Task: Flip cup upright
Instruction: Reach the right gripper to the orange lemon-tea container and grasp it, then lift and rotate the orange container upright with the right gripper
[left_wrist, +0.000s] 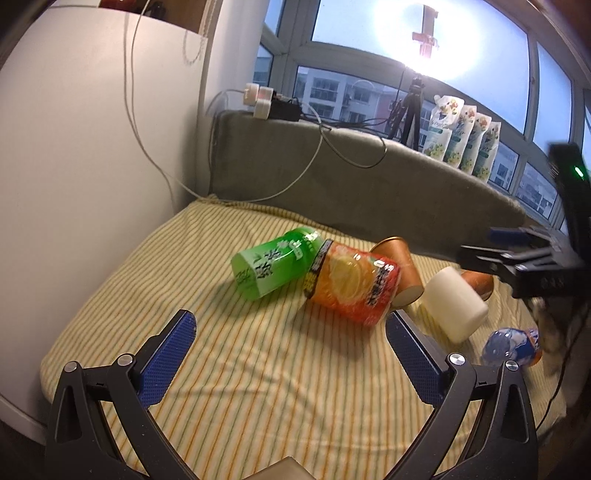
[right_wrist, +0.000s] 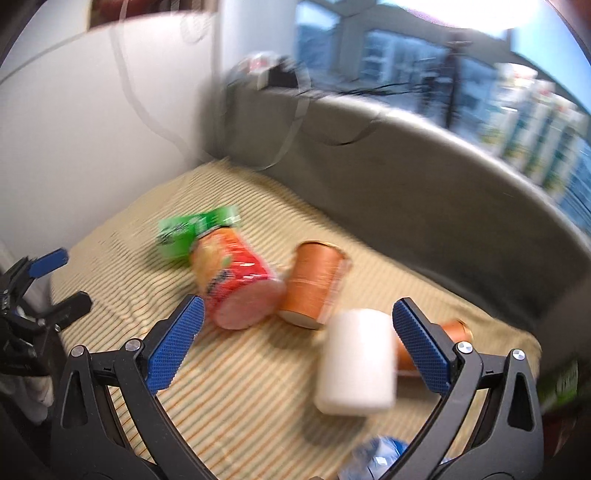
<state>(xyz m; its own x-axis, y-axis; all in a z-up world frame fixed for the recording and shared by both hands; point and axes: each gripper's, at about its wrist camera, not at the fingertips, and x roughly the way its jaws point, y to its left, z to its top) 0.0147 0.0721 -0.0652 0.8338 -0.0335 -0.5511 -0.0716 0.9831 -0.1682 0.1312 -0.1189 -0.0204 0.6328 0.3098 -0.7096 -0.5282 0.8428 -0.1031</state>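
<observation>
Several cups lie tipped on a striped cushion (left_wrist: 229, 369). A green cup (left_wrist: 275, 262) and a red-orange cup (left_wrist: 354, 282) lie on their sides, touching; both also show in the right wrist view, green (right_wrist: 192, 230) and red-orange (right_wrist: 236, 282). A brown paper cup (left_wrist: 400, 267) (right_wrist: 317, 282) lies behind them. A white cup (left_wrist: 454, 306) (right_wrist: 356, 369) lies on its side to the right, with another brown cup (left_wrist: 480, 282) (right_wrist: 454, 332) behind it. My left gripper (left_wrist: 290, 349) is open and empty, near the red-orange cup. My right gripper (right_wrist: 295, 339) is open, just short of the white cup.
A grey padded backrest (left_wrist: 369, 177) borders the cushion at the back, with cables and a power strip (left_wrist: 273, 103) on it. A white wall (left_wrist: 92, 147) stands at the left. A crumpled blue plastic bottle (left_wrist: 511, 345) lies at the cushion's right front. Refill pouches (left_wrist: 461, 136) line the window sill.
</observation>
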